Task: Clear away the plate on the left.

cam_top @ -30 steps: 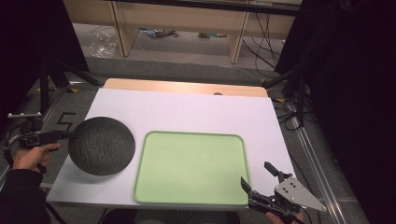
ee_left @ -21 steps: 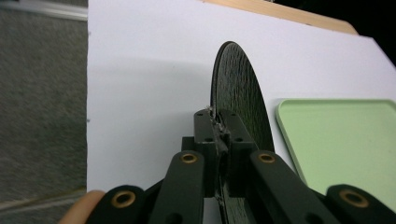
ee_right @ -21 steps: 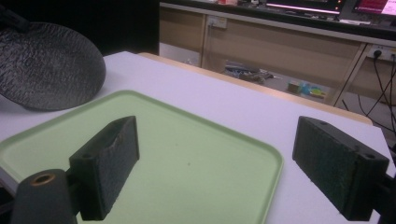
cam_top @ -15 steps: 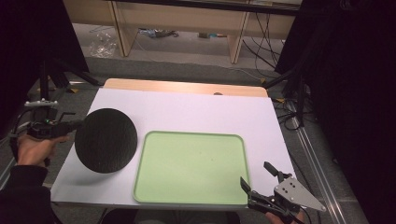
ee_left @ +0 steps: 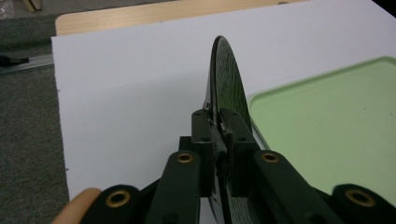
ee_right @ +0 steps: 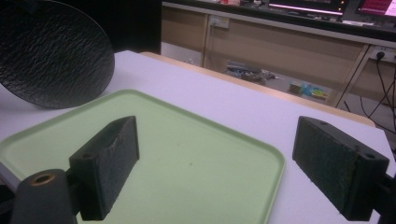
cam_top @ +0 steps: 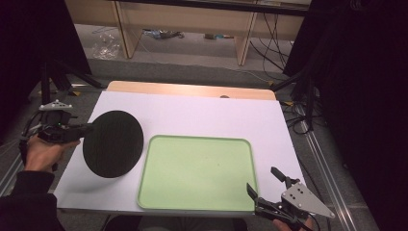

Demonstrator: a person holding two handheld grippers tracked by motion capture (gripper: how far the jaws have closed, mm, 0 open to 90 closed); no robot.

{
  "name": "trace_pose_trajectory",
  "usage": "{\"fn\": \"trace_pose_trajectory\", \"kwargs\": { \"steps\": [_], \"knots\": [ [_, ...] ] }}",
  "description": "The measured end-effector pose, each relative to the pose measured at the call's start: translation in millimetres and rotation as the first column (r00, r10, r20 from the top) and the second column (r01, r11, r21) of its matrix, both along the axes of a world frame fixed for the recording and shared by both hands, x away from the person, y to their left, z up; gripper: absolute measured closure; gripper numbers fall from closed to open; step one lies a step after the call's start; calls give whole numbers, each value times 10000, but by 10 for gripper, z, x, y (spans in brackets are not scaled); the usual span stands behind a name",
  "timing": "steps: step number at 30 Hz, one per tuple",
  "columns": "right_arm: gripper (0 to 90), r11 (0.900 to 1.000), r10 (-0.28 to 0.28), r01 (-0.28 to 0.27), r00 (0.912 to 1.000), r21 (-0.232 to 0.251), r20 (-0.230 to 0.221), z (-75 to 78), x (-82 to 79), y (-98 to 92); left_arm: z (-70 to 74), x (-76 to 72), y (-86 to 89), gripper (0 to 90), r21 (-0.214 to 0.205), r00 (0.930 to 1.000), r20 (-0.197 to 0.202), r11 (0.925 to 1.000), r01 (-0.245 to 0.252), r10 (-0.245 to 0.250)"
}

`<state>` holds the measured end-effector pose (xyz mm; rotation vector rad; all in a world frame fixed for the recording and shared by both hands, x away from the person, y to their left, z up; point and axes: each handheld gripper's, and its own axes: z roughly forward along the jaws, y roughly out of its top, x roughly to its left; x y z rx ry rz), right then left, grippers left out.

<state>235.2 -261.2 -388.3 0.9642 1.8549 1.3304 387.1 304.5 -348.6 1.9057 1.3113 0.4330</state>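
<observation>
White tabletop (cam_top: 202, 115): we pinch the black plate (cam_top: 113, 143) by its rim in our left gripper (cam_top: 77, 130), tilted beside the green tray (cam_top: 197, 202) (stiff, probably breakable). Right gripper (cam_top: 269, 185) gapes empty.

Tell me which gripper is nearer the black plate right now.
Left. The left gripper is clamped on the rim of the black plate, holding it tilted up off the table. The right gripper sits open past the near right corner of the green tray, well away.
</observation>
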Motion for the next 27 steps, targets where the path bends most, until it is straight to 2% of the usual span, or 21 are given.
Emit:
{"fn": "trace_pose_trajectory", "kwargs": {
  "steps": [2,3,4,5,6,8,9,10,11,12,13,14,15,17,19,20,23,25,27],
  "knots": [
    [154,10000,-24,24,10000,32,46,-2,-1,2,-4,5,-40,810,490,9982,-231,9972,572,-562],
    [153,10000,-13,13,10000,26,37,-1,-2,2,-7,8,-73,795,555,9969,-235,9956,761,-749],
    [154,10000,-10,10,10000,24,42,-1,-2,2,-8,13,-103,786,692,9944,-413,9926,998,-971],
    [154,10000,11,-11,10000,-23,-16,2,-4,-1,-16,15,-142,784,836,9931,-516,9905,1089,-1049],
    [153,10000,27,-27,10000,-17,-13,0,-2,0,-25,9,-174,776,989,9949,-258,9901,996,-975],
    [154,10000,26,-26,10000,-34,-7,1,-3,-1,-31,12,-212,772,1173,9952,-260,9884,965,-941],
    [154,10000,39,-39,10000,-17,-17,0,-4,-1,-21,10,-215,756,1336,9944,-464,9859,1007,-953],
    [154,10000,43,-43,10000,-32,-32,-1,-3,-3,-41,11,-222,749,1297,9942,-405,9861,1041,-996],
    [154,10000,38,-39,10000,-34,-22,-1,-3,-3,-58,14,-241,737,1353,9922,-661,9842,1139,-1058],
    [154,10000,13,-13,10000,9,43,-2,-1,0,-88,16,-268,692,1302,9929,-652,9857,1070,-992],
    [154,10000,50,-50,10000,-23,-18,1,-2,-1,-104,20,-277,692,1225,9942,-442,9872,1024,-976],
    [154,10000,47,-47,10000,-38,-6,1,-1,2,-97,28,-274,701,1235,9924,-575,9857,1149,-1085],
    [154,10000,63,-63,10000,-31,-10,1,-2,5,-116,43,-289,707,1071,9883,-929,9856,1310,-1212],
    [154,9999,82,-82,10000,-77,-10,0,-6,6,-166,60,-293,721,851,9869,-940,9866,1392,-1312],
    [154,9999,81,-81,10000,-81,-9,1,-4,6,-159,69,-285,768,1027,9882,-911,9859,1320,-1229],
    [154,9999,90,-90,10000,-68,-11,1,-5,5,-164,82,-266,774,734,9883,-996,9897,1227,-1151],
    [154,10000,48,-47,10000,-52,35,-5,-5,0,-196,92,-209,785,410,9893,-954,9925,1149,-1106],
    [154,10000,56,-56,10000,-22,31,-4,-5,-1,-235,107,-149,787,6,9914,-969,9961,881,-876],
    [154,10000,68,-68,10000,-36,30,-5,-5,0,-250,113,-120,789,-137,9918,-983,9967,803,-812]
  ]
}}
